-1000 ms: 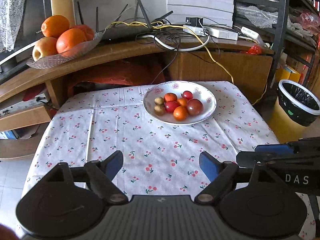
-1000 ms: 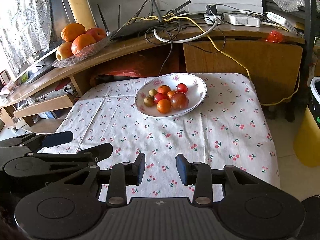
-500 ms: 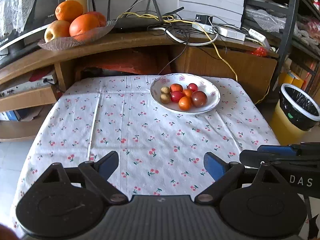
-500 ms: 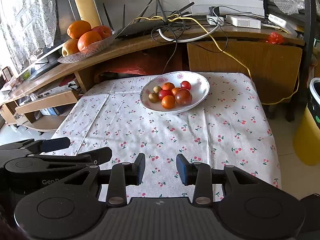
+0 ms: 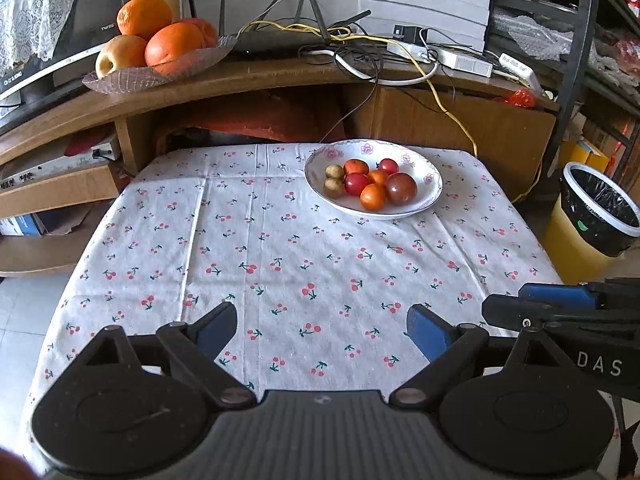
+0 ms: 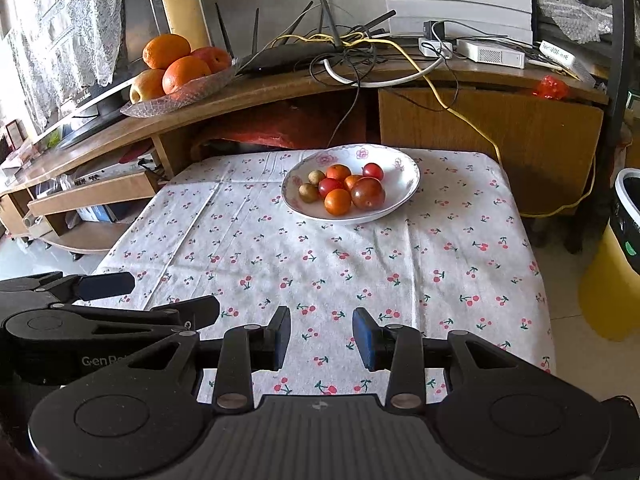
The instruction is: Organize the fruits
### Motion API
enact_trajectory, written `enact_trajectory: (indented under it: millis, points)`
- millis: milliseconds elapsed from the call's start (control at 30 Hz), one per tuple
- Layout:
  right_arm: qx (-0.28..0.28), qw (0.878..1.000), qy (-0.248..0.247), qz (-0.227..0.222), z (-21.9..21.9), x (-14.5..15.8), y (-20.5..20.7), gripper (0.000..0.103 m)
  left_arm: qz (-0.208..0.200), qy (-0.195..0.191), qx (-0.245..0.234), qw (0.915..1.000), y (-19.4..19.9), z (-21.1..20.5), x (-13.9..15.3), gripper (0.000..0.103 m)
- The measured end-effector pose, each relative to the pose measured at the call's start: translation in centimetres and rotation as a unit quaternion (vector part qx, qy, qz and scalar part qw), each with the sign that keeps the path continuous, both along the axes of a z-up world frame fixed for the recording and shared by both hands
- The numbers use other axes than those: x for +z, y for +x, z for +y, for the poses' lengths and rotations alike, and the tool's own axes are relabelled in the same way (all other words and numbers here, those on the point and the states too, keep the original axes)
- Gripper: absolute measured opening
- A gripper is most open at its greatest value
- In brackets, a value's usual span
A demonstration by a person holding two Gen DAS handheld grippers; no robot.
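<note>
2 handheld grippers hang side by side above the near edge of a small table covered by a cherry-print tablecloth (image 5: 304, 248), both aimed forward and slightly down toward the far side. The left gripper (image 5: 322, 330) has its blue-padded fingers (image 5: 426, 330) spread wide with nothing between them. The right gripper (image 6: 321, 338) shows a narrower gap between its fingers (image 6: 280, 338), parted and likewise empty. Each gripper appears at the edge of the other's view: the right one juts in at the lower right of the left wrist view, and the left one at the lower left of the right wrist view, so they sit close together, level, without touching.

Well ahead of both, near the table's far edge, stands a white floral-rimmed bowl (image 5: 430, 194) holding the small fruits: 2 brownish-green ones (image 5: 334, 187) on its left side, several red and orange ones in the middle, and 1 larger dark red fruit (image 5: 401, 188) on the right. Neither gripper is near the bowl.

Behind the table, a wooden shelf carries a glass dish (image 6: 188, 94) piled with oranges (image 6: 186, 73) and an apple (image 6: 147, 85). A yellow bin with a black liner (image 5: 596, 220) stands on the floor to the right.
</note>
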State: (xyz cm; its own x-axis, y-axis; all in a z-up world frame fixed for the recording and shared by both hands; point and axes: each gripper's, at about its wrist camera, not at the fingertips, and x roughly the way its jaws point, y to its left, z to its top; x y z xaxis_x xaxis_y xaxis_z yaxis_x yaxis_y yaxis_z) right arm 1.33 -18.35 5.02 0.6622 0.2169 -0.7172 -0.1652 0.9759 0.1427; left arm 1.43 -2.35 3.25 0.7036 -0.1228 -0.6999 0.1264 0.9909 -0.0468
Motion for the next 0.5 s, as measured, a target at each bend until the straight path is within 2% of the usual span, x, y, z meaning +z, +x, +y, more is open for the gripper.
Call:
enact_trajectory:
  millis: [500]
  points:
    - [0.001, 1.0, -0.008, 0.002, 0.23, -0.35, -0.01, 0.032, -0.005, 0.009, -0.002, 0.9999, -0.11, -0.15, -0.4, 0.099]
